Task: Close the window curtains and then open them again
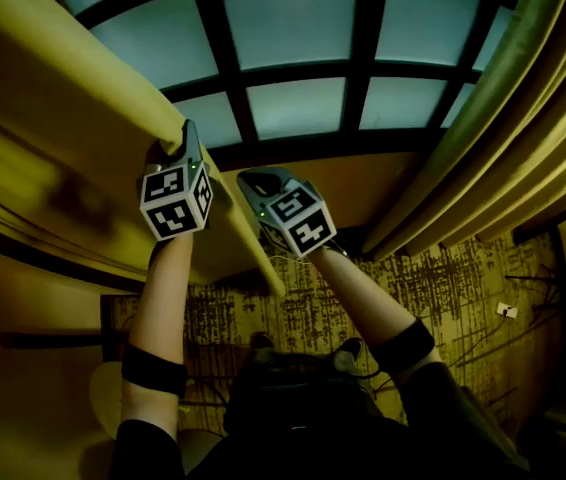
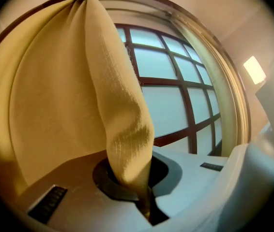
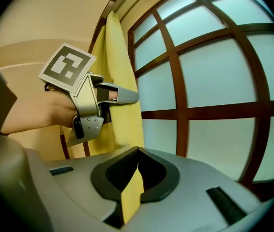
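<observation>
Yellow curtain (image 1: pixel 73 118) first: it fills the left side of the head view, and its free edge runs out in front of the lower left panes of the window (image 1: pixel 293 28), right to where I've got both tools on it. Left tool (image 1: pixel 185 143) is up at that edge, and in the left gripper view I see it clamped down tight (image 2: pixel 146 202) on a thick, ribbed fold of the curtain (image 2: pixel 117 110), which rises out of the jaws and fans up toward the top of the frame. Right tool (image 1: pixel 250 181) sits just beside the left one, a little lower along the same edge. In the right gripper view its jaws are pinched together (image 3: pixel 129 202) on a thin flat strip of the fabric (image 3: pixel 131 197), which stands upright in the notch. From there I can also see the left tool (image 3: pixel 122 96) with its marker cube (image 3: pixel 68 66), nose against the hanging curtain (image 3: pixel 120 47), a hand behind it. Beyond the fabric, the window's dark bars cross pale frosted panes (image 3: pixel 214 71). Over on the right of the head view a second curtain (image 1: pixel 503 138) hangs gathered in long folds, well apart from the tools. Below, both forearms reach up from the bottom of the frame over a patterned carpet (image 1: pixel 443 288).
</observation>
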### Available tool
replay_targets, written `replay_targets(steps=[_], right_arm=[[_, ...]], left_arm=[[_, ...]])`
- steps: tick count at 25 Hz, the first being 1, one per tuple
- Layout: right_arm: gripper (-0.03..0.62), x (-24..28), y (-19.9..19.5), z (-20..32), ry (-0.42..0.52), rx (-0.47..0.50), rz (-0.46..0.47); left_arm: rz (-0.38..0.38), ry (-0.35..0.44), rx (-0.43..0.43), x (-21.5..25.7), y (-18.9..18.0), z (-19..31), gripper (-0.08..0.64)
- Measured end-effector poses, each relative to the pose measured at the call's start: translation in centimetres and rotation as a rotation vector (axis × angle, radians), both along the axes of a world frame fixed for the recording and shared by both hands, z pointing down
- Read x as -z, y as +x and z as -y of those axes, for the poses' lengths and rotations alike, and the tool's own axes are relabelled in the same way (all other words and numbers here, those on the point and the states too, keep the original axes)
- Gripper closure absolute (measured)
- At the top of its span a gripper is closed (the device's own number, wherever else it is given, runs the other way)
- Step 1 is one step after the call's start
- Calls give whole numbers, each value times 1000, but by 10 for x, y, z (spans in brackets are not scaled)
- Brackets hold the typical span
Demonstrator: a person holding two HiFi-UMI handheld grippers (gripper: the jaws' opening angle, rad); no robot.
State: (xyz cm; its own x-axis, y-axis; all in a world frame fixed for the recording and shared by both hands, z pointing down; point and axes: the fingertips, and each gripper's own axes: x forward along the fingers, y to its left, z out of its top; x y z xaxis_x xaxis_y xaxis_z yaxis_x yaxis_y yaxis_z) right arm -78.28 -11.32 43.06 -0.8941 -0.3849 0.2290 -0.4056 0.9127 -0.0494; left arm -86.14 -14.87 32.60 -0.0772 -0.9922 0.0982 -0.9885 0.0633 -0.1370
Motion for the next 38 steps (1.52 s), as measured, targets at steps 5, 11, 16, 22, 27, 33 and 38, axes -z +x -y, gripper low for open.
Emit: replay_targets(steps=[5, 11, 16, 22, 27, 33, 38], right_arm=[[589, 1, 68, 29, -4, -72, 2], [589, 0, 150, 54, -14, -155, -3], [589, 3, 205, 62, -16, -203, -5], [589, 4, 257, 70, -10, -250, -10], [589, 2, 296, 72, -19, -287, -11], [588, 0, 333, 70, -18, -291, -21], [588, -5, 350, 70, -19, -287, -31]], left_arm=[[0, -29, -76, -13, 76, 39, 560], [1, 20, -94, 3, 142, 69, 560], [10, 37, -146, 14, 202, 89, 560], [47, -43, -305, -1, 298, 111, 560], [80, -69, -437, -8, 378, 116, 560], [34, -59, -427, -2, 403, 116, 560], [31, -53, -389, -1, 400, 112, 560]])
